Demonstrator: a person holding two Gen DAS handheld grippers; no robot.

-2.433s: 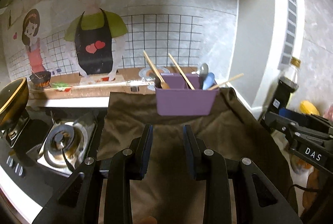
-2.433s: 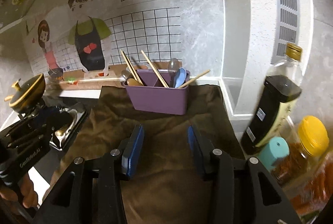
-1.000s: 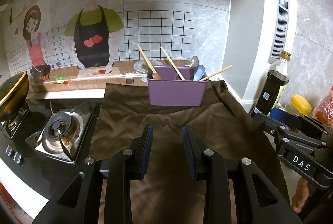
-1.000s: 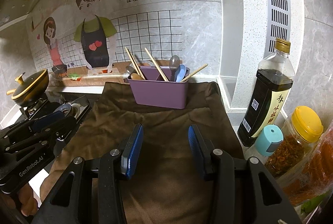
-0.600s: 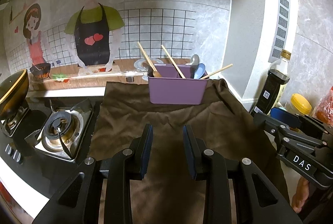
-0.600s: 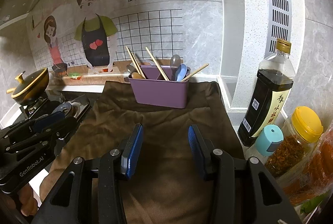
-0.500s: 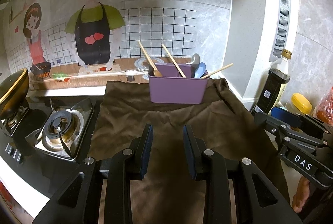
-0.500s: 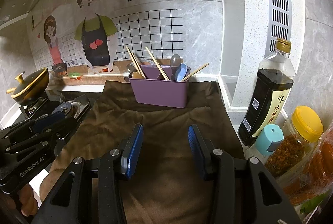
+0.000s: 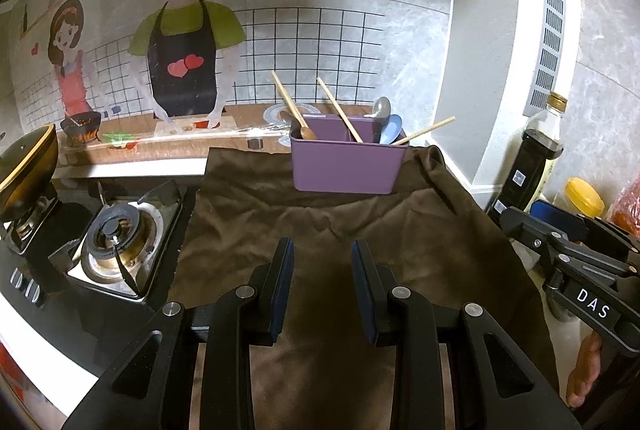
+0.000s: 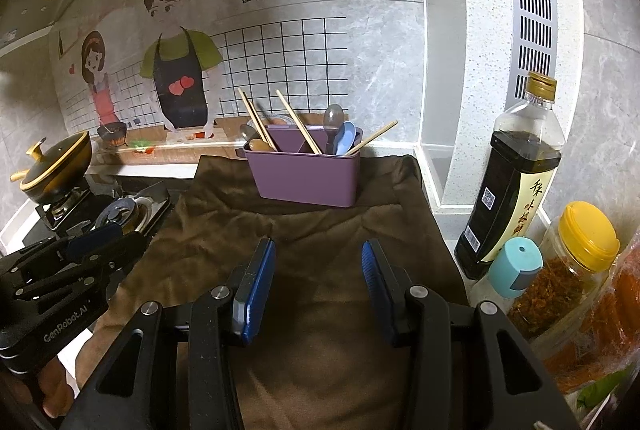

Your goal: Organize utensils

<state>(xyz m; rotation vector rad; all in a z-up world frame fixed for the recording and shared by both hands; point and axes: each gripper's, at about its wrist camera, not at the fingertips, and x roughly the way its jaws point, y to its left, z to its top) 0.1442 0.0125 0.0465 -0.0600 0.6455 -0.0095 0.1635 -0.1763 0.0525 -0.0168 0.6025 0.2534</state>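
A purple utensil caddy (image 9: 345, 166) (image 10: 306, 176) stands at the far end of a brown cloth (image 9: 340, 226) (image 10: 304, 230). It holds wooden chopsticks (image 9: 339, 115) (image 10: 298, 127), a wooden spoon (image 9: 294, 111), a metal spoon (image 10: 332, 120) and a blue spoon (image 9: 391, 129) (image 10: 345, 138). My left gripper (image 9: 322, 288) is open and empty over the near part of the cloth. My right gripper (image 10: 318, 288) is open and empty, also over the near cloth. Each gripper shows in the other's view, the right (image 9: 576, 270) and the left (image 10: 60, 278).
A gas stove (image 9: 116, 238) with a lidded pot (image 10: 56, 160) lies left of the cloth. A dark sauce bottle (image 10: 516, 182), a teal-capped container (image 10: 514, 268) and a yellow-lidded jar (image 10: 576, 262) stand to the right. A wall with a cartoon sticker is behind.
Both grippers have drawn back from the caddy since the earliest frames, so it looks smaller. Over the last half second nothing visibly moves.
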